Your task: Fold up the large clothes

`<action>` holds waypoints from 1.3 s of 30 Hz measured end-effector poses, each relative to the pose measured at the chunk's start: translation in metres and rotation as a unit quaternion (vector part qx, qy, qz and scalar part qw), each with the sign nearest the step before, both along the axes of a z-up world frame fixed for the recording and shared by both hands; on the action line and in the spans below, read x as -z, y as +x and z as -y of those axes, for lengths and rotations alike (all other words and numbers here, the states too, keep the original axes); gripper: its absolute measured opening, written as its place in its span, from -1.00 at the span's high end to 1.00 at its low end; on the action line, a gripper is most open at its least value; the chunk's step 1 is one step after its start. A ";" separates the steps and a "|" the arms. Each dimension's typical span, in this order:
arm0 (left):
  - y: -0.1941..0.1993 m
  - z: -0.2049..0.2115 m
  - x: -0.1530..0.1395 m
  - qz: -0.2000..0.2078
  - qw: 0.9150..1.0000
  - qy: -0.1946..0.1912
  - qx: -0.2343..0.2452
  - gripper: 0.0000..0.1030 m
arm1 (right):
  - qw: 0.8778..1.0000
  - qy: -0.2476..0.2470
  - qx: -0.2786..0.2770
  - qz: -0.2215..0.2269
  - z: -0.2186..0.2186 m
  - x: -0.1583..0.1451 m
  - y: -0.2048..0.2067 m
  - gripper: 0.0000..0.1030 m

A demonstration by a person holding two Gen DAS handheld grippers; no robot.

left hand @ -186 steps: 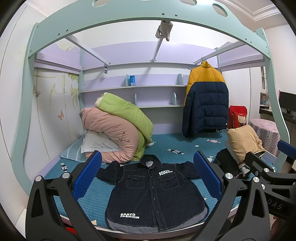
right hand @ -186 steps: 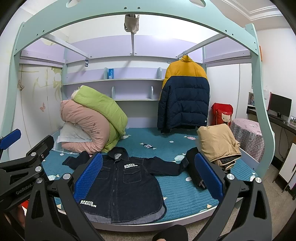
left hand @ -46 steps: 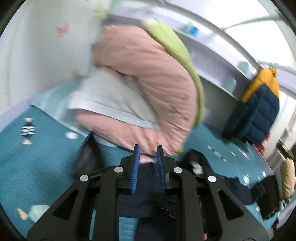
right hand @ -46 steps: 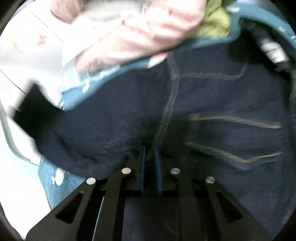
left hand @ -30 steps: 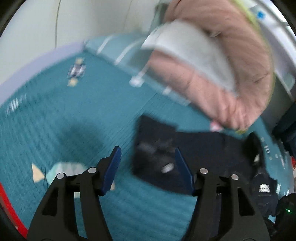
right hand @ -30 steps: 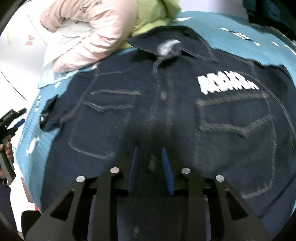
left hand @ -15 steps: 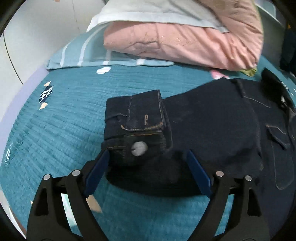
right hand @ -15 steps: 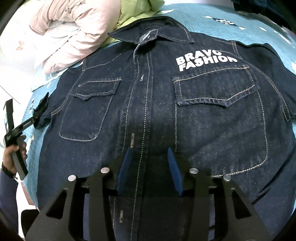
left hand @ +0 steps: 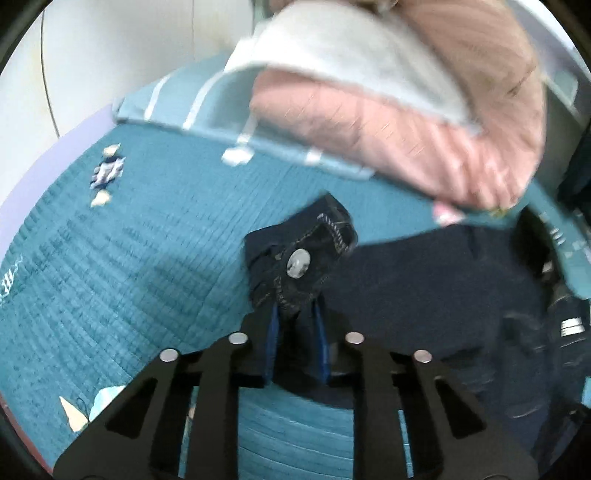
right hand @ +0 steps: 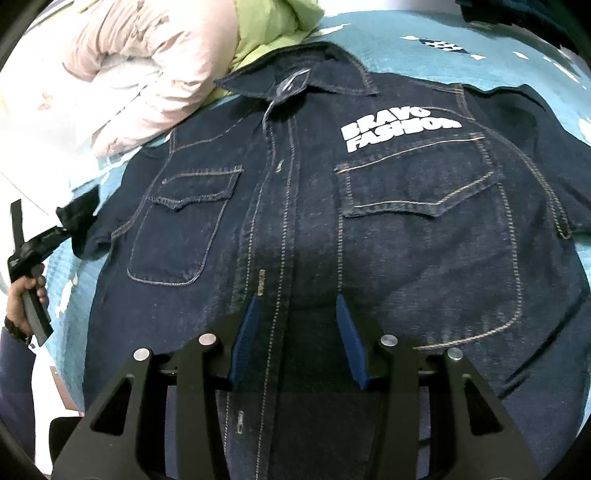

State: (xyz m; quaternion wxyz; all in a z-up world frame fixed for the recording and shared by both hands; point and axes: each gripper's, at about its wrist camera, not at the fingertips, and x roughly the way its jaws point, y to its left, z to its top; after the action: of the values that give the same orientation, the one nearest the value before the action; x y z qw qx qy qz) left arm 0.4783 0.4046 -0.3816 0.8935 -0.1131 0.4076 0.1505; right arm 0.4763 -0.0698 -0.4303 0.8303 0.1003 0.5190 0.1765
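Note:
A dark denim jacket (right hand: 406, 240) with "BRAVO FASHION" printed on the chest lies front-up on the teal bedspread (left hand: 129, 277). My left gripper (left hand: 295, 308) is shut on the jacket's sleeve cuff (left hand: 299, 258), which bunches up between the blue pads with its metal button showing. In the right wrist view that left gripper (right hand: 64, 229) shows small at the far left, held by a hand (right hand: 22, 295). My right gripper (right hand: 295, 301) hovers low over the jacket's front. Its jaws stand apart on either side of the button placket, gripping nothing.
A rolled pink duvet (left hand: 424, 129) with a white pillow lies just behind the sleeve, on a striped blue pillow (left hand: 177, 99). A green quilt (right hand: 273, 26) sits beside the collar. The bed's edge and wall run along the left.
The left gripper's jaws, wide open around the cuff half a second ago, have closed on it, and the cuff is now bunched and raised. The right gripper has shifted only slightly over the jacket.

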 end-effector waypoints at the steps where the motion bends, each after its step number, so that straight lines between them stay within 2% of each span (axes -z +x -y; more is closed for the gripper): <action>1: -0.001 0.009 -0.011 0.013 1.000 0.004 0.010 0.74 | 1.000 0.003 0.003 0.001 0.004 -0.002 -0.001 0.19; 3: -0.002 0.032 -0.032 0.040 0.999 0.004 0.035 0.74 | 1.000 0.004 0.010 0.005 0.014 -0.006 -0.001 0.19; 5: -0.001 0.060 -0.052 0.065 0.996 -0.011 0.063 0.74 | 1.000 0.005 0.023 0.010 0.029 -0.012 -0.001 0.19; 8: 0.004 0.117 -0.076 0.094 0.989 -0.023 0.115 0.74 | 0.999 0.001 0.044 0.022 0.053 -0.019 -0.004 0.19; 12: 0.025 0.189 -0.083 0.111 0.977 -0.062 0.171 0.74 | 0.996 -0.008 0.077 0.035 0.095 -0.028 -0.010 0.19; 16: 0.050 0.263 -0.064 0.100 0.964 -0.116 0.217 0.73 | 0.993 -0.020 0.109 0.046 0.136 -0.036 -0.015 0.19; 22: 0.082 0.344 -0.017 0.051 0.955 -0.162 0.244 0.74 | 0.985 -0.051 0.155 0.056 0.199 -0.042 -0.019 0.19; 24: 0.092 0.367 0.003 0.025 0.956 -0.153 0.248 0.74 | 0.981 -0.063 0.175 0.057 0.220 -0.042 -0.020 0.19; 27: 0.101 0.381 0.033 -0.016 0.959 -0.152 0.238 0.74 | 0.975 -0.078 0.202 0.057 0.243 -0.040 -0.021 0.13; 30: 0.100 0.386 0.042 -0.031 0.961 -0.149 0.233 0.71 | 0.968 -0.087 0.228 0.057 0.262 -0.038 -0.022 0.05; 32: 0.096 0.394 0.047 -0.048 0.958 -0.137 0.247 0.44 | 0.964 -0.094 0.243 0.058 0.271 -0.038 -0.024 0.00; 34: 0.091 0.398 0.048 -0.054 0.953 -0.140 0.262 -0.27 | 0.958 -0.088 0.266 0.052 0.282 -0.036 -0.024 -0.02; 36: 0.080 0.402 0.042 -0.047 0.951 -0.139 0.272 -0.43 | 0.951 -0.081 0.295 0.045 0.291 -0.031 -0.024 -0.03; 39: 0.067 0.412 0.034 -0.040 0.946 -0.126 0.296 -0.47 | 0.939 -0.045 0.340 0.041 0.307 -0.023 -0.028 -0.03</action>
State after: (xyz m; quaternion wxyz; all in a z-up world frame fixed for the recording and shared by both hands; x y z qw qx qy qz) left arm 0.5451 -0.0076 -0.4155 0.8592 -0.0927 0.4740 -0.1688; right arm 0.4480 -0.3772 -0.4071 0.8650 0.2256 0.4270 -0.1359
